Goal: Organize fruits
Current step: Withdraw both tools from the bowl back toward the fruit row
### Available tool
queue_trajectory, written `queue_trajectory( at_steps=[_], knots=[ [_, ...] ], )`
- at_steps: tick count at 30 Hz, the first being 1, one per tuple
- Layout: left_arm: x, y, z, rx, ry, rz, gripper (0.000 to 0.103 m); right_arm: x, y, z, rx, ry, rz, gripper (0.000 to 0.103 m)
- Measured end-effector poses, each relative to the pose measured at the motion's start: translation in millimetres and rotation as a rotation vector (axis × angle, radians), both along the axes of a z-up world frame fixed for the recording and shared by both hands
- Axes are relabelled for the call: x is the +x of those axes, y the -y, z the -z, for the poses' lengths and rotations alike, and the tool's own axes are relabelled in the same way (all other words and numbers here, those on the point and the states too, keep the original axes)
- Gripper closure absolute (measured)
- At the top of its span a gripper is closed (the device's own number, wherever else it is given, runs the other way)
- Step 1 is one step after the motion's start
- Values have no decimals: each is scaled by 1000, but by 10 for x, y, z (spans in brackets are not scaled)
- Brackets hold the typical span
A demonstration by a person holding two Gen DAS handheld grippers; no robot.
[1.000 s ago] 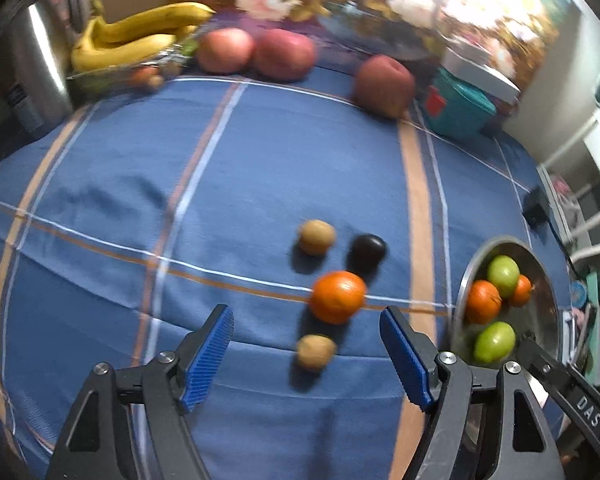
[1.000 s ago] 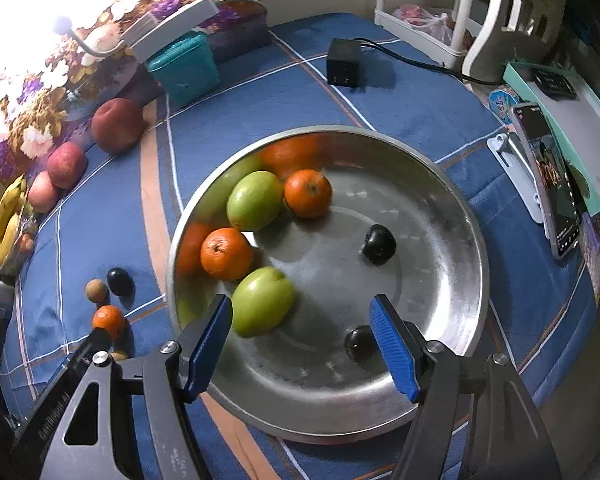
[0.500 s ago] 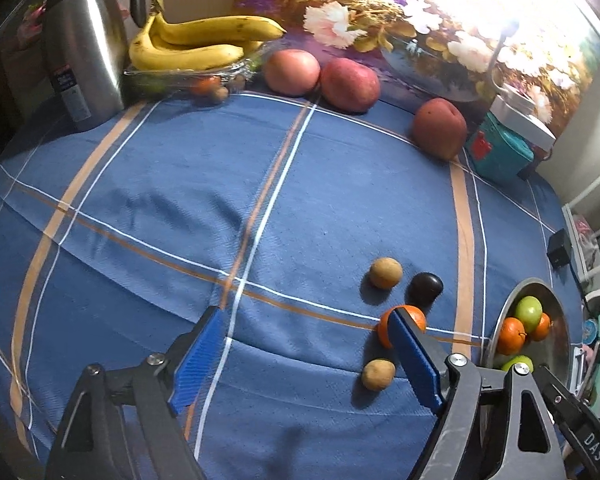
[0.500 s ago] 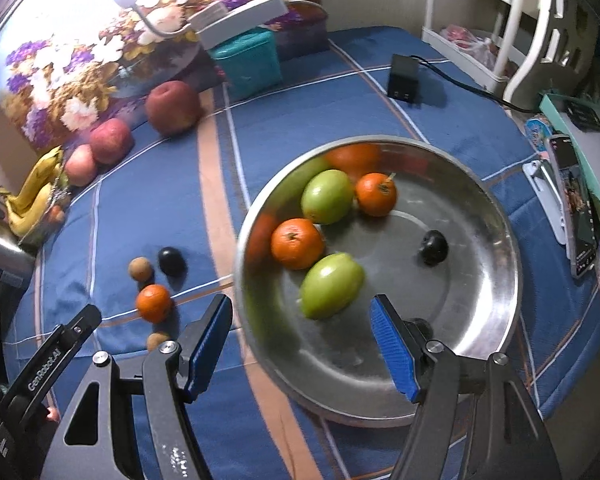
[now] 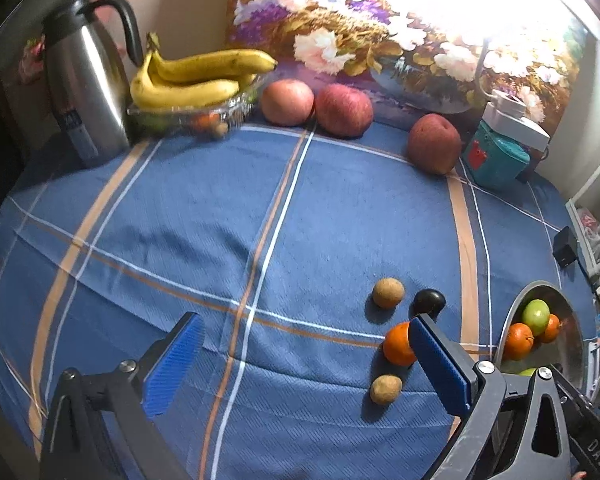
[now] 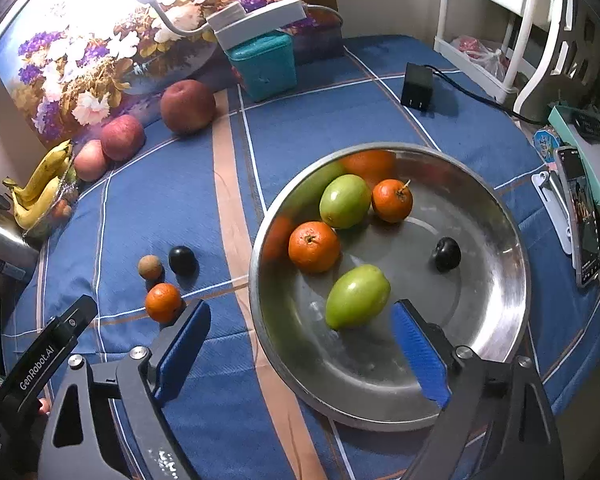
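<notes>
Both pairs of tongs hang tilted down over the blue plaid counter (image 5: pixel 260 200), and neither has hold of anything.

The left tongs (image 5: pixel 304 364) have just been opening and now gape wide, with only bare cloth between the pads. Just off their right pad lies the loose cluster: a tangerine (image 5: pixel 396 344) partly hidden behind that pad, a brown fruit (image 5: pixel 387 293) and a dark plum (image 5: pixel 429 301) a little beyond it, and a second brown fruit (image 5: pixel 385 389) nearer in. Since the cluster sits outside the gap, closing from here would likely catch nothing, and a sideways shift could nudge the round fruit and send it rolling.

The right tongs (image 6: pixel 300 352) have also just been opening; they straddle the near rim of the steel bowl (image 6: pixel 512 216), left pad outside, right pad over the inside. Ahead of them lie a green fruit (image 6: pixel 358 296), two tangerines, another green fruit and a dark plum. Dropping or squeezing here could clip the rim and tip or slide the bowl, I'd guess.
</notes>
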State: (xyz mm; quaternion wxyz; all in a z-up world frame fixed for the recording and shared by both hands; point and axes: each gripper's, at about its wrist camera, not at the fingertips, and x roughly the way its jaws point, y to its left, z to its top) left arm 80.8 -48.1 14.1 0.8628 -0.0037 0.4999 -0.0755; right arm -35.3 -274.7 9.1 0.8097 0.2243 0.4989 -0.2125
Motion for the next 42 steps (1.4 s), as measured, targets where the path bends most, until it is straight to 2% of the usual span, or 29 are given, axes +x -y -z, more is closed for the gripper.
queue_trajectory(
  at_steps=[5, 9, 15, 20, 25, 30, 34, 42],
  knots=[
    [-1, 37, -76, -10, 26, 30, 0, 2, -9, -23, -16, 19, 1, 10],
    [-39, 98, -129, 50, 67, 35, 0, 16, -18, -12, 4, 29, -9, 10],
    [-57, 104, -205, 86, 116, 5, 0, 22, -25, -15, 1, 33, -13, 10],
    [-16, 71, -173, 74, 86, -3, 0, 33, -32, 0, 0, 25, -11, 10],
    [56, 42, -89, 123, 56, -21, 0, 67, -52, 6, -7, 23, -22, 10],
    [126, -60, -2, 100, 17, -38, 0, 126, -99, 35, -9, 20, -33, 10],
    [202, -152, 104, 139, -18, -65, 0, 195, -148, 62, -13, 17, -51, 10],
    [339, -326, 160, 132, -28, -78, 0, 346, -284, 73, -16, 28, -100, 10]
  ],
)
